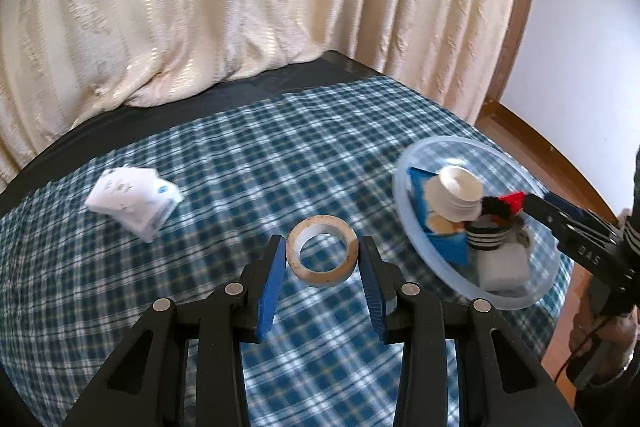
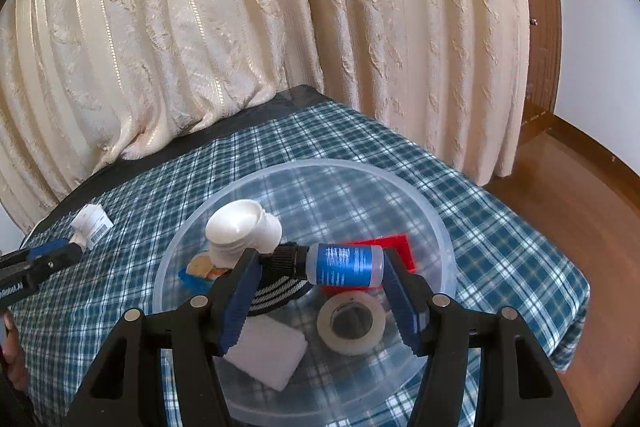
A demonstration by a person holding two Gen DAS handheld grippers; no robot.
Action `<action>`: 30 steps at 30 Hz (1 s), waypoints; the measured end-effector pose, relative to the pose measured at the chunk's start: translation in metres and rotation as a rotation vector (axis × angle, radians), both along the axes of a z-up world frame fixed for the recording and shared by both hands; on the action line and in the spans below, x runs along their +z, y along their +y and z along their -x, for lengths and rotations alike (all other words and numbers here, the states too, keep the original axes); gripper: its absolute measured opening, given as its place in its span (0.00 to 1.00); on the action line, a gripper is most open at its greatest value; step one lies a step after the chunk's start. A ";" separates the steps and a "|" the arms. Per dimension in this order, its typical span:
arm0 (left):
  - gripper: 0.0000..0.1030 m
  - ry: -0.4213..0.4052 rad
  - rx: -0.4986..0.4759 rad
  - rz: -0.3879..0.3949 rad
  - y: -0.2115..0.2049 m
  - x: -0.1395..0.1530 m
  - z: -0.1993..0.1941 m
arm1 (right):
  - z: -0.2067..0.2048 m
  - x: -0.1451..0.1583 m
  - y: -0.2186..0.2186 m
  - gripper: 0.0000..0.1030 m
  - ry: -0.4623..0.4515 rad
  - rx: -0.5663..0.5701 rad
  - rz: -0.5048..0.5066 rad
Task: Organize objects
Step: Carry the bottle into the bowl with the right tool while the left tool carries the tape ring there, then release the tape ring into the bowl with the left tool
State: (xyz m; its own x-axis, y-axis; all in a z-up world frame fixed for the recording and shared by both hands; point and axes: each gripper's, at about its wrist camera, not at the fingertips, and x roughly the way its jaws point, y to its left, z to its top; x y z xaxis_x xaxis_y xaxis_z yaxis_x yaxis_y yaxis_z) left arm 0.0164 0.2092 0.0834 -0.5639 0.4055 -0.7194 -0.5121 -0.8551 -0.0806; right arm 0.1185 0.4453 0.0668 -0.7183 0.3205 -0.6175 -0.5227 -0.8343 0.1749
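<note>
My left gripper (image 1: 322,247) is shut on a beige tape roll (image 1: 320,277), held just above the blue checked tablecloth (image 1: 224,163). My right gripper (image 2: 320,257) is shut on a small bottle (image 2: 344,265) with a blue label and black cap, lying crosswise between the pads over the clear plastic bowl (image 2: 440,223). In the bowl lie a white jar (image 2: 240,227), a second tape roll (image 2: 352,325), a white block (image 2: 266,355), a red piece (image 2: 394,247), a striped black-and-white item (image 2: 276,293) and a blue packet (image 2: 192,281). The left wrist view shows the bowl (image 1: 404,203) at the right with the right gripper (image 1: 516,211) reaching over it.
A white box (image 1: 132,203) lies on the cloth at the left, also in the right wrist view (image 2: 92,223). Cream curtains (image 1: 240,7) hang close behind the table. The table's right edge drops to a wooden floor (image 2: 580,207). A person's hand (image 1: 608,331) holds the right gripper.
</note>
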 end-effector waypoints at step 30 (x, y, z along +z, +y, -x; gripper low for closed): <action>0.71 -0.104 -0.190 -0.125 0.074 -0.015 -0.009 | -0.003 0.001 0.006 0.72 0.050 -0.007 -0.003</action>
State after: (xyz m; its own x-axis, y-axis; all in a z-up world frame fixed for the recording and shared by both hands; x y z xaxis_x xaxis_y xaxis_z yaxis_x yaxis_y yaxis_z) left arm 0.0251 0.2831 0.0686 -0.3945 0.5864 -0.7074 -0.6462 -0.7244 -0.2401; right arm 0.1217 0.4512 0.0676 -0.7457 0.3275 -0.5802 -0.5195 -0.8311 0.1985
